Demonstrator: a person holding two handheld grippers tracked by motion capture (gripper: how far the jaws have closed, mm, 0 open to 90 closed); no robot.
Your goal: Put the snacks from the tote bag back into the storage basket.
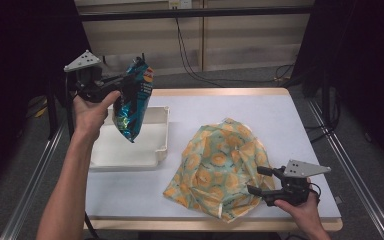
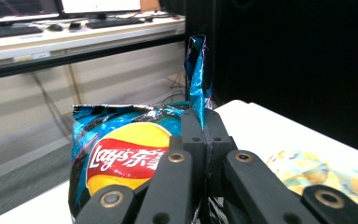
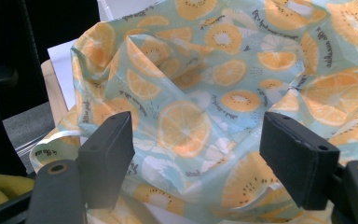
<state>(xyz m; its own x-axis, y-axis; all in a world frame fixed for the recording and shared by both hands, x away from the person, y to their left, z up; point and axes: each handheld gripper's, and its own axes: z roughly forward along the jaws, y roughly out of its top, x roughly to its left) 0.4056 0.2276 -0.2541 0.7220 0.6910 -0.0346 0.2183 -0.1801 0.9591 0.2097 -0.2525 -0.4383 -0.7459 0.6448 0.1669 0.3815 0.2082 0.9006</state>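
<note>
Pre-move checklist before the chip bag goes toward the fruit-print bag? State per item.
1. Left gripper shut on the chip bag: ok, jaws closed on the bag's top edge.
2. Chip bag lifted off the white tray: ok, it hangs in the air above the tray.
3. Right gripper ready at the fruit-print bag: ok, jaws open at its near right edge.
4. Right gripper holding the fabric: not ok, nothing is pinched between the jaws.
5. Fruit-print bag mouth open to receive: cannot tell, the fabric lies crumpled and no clear opening shows.
6. Table between tray and bag free of obstacles: ok.
</note>
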